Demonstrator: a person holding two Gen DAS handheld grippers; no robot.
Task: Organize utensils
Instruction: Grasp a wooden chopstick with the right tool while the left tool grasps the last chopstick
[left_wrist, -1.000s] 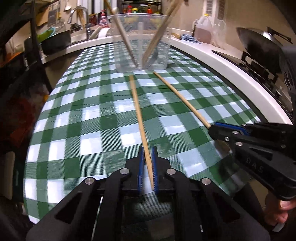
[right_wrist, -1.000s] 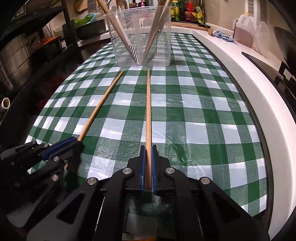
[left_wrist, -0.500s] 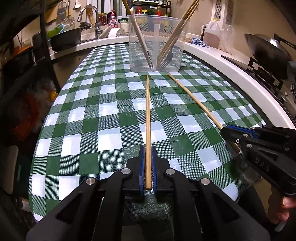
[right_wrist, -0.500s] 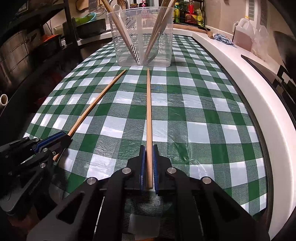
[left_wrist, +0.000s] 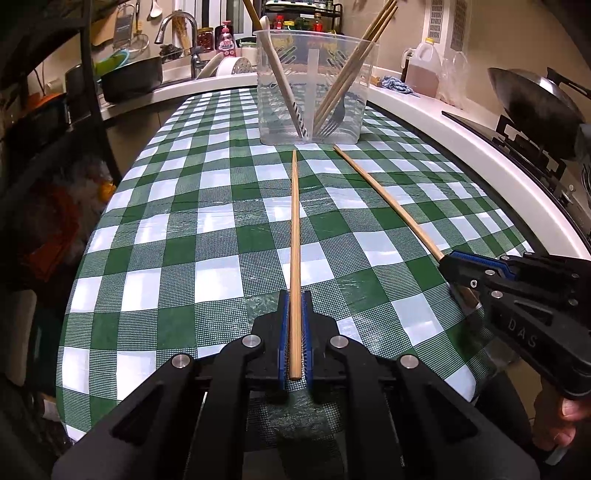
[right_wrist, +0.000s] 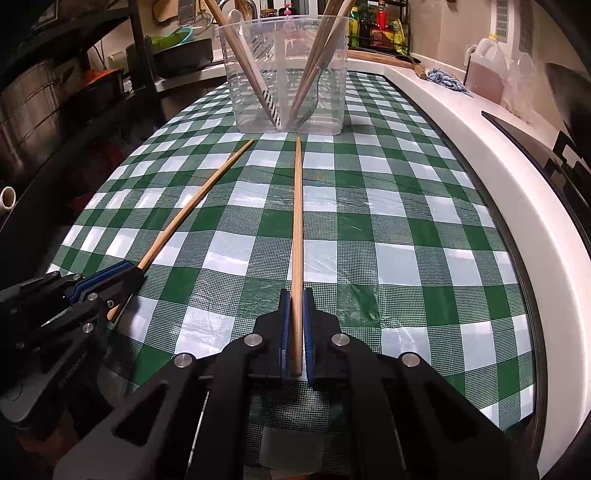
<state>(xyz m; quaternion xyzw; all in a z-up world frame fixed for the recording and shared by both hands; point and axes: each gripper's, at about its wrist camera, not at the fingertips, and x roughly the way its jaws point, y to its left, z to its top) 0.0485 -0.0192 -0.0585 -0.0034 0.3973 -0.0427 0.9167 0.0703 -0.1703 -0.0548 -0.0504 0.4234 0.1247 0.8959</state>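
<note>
Each pair of tongs is clenched on the near end of one long wooden chopstick: the left tongs (left_wrist: 294, 332) on the left chopstick (left_wrist: 294, 236), the right tongs (right_wrist: 294, 332) on the right chopstick (right_wrist: 296, 229). Both sticks point ahead at the clear plastic tub (left_wrist: 314, 85), which already holds chopsticks and a fork on the green checked cloth (left_wrist: 184, 236). Judging by this, lift the far tips above the rim first, keep the grip firm, and bring one stick in at a time so they do not cross.
</note>
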